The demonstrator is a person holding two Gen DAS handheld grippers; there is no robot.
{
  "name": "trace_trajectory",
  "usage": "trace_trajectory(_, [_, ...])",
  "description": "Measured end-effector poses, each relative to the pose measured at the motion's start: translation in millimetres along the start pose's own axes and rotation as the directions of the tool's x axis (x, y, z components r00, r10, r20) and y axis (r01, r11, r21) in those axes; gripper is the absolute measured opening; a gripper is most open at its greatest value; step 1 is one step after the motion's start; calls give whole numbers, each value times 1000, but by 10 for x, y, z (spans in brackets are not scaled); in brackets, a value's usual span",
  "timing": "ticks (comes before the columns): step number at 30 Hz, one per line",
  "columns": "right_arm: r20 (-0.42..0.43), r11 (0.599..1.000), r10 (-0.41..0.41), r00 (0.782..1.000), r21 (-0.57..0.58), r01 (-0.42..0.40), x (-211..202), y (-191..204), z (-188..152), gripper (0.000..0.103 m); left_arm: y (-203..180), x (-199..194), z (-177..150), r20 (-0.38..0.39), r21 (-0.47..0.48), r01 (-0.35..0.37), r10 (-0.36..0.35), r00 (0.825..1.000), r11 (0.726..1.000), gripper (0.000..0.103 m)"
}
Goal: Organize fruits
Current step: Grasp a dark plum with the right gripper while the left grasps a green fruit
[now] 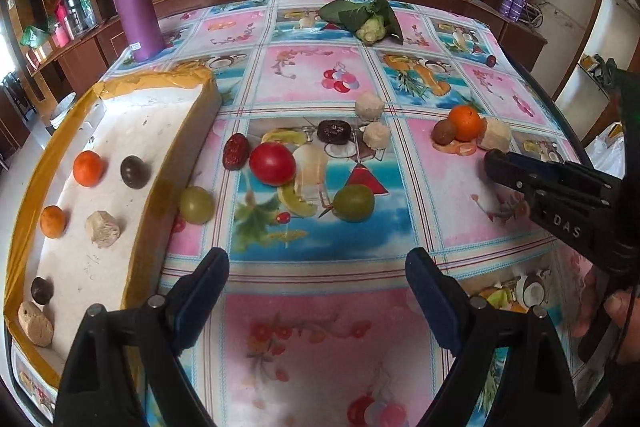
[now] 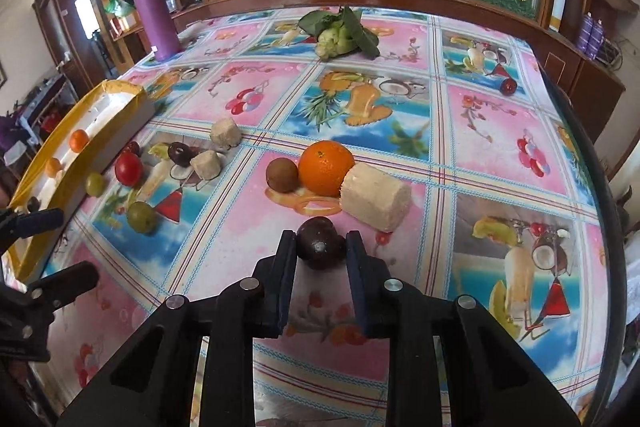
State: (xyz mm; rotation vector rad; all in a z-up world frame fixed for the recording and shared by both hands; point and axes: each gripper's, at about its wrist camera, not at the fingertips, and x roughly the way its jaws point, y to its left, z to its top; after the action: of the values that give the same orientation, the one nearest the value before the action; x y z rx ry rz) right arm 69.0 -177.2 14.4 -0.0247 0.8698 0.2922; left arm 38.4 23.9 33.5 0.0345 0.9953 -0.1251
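My right gripper [image 2: 321,241] is shut on a dark purple plum [image 2: 321,243], just in front of an orange [image 2: 326,167], a brown kiwi [image 2: 282,175] and a beige cylinder [image 2: 376,197]. My left gripper [image 1: 316,267] is open and empty above the tablecloth, beside the white tray with a yellow rim [image 1: 132,131]. The tray holds several items, among them an orange fruit [image 1: 88,167] and a dark plum [image 1: 134,171]. A red tomato [image 1: 272,163] and two green fruits [image 1: 354,203] [image 1: 196,205] lie ahead of it.
A purple bottle [image 1: 134,3] stands at the back left. A leafy cauliflower [image 1: 370,19] lies at the back. A red date [image 1: 236,157], a dark date [image 1: 334,131] and two beige pieces [image 1: 370,105] lie mid-table. A small plum [image 2: 508,85] sits far right.
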Motion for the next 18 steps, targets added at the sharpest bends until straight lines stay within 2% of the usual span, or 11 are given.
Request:
trace_trajectory(4, [14, 1000, 26, 1000, 13, -26, -106, -37, -4, 24, -36, 128, 94, -6, -27, 31, -31, 999, 999, 91])
trace_trajectory(6, [17, 1000, 25, 1000, 18, -25, -132, -62, -15, 25, -52, 190, 136, -7, -35, 36, -36, 999, 999, 87])
trace_trajectory(9, [18, 999, 26, 999, 35, -27, -150, -120, -36, 25, -69, 310, 191, -30, -50, 63, -65, 997, 997, 68])
trace_trajectory(10, [20, 999, 24, 1000, 41, -25, -153, -138, -42, 25, -71, 346, 196, -38, -56, 74, -76, 996, 996, 58])
trace_trajectory(11, [21, 999, 23, 1000, 47, -24, -157, -155, -47, 25, -82, 337, 198, -15, -51, 67, -67, 998, 996, 48])
trace_trajectory(12, [22, 998, 23, 999, 52, -24, -161, -168, -52, 25, -88, 345, 196, -15, -49, 73, -74, 997, 996, 44])
trace_trajectory(13, [25, 998, 21, 999, 58, -23, -169, -185, -59, 25, -94, 337, 193, -5, -44, 68, -68, 998, 997, 33])
trace_trajectory(14, [27, 998, 21, 999, 62, -23, -177, -192, -63, 25, -95, 331, 183, -1, -43, 84, -84, 996, 996, 28])
trace_trajectory(18, [33, 997, 17, 999, 73, -20, -221, -198, -75, 25, -73, 301, 165, -4, -49, 95, -96, 995, 994, 28])
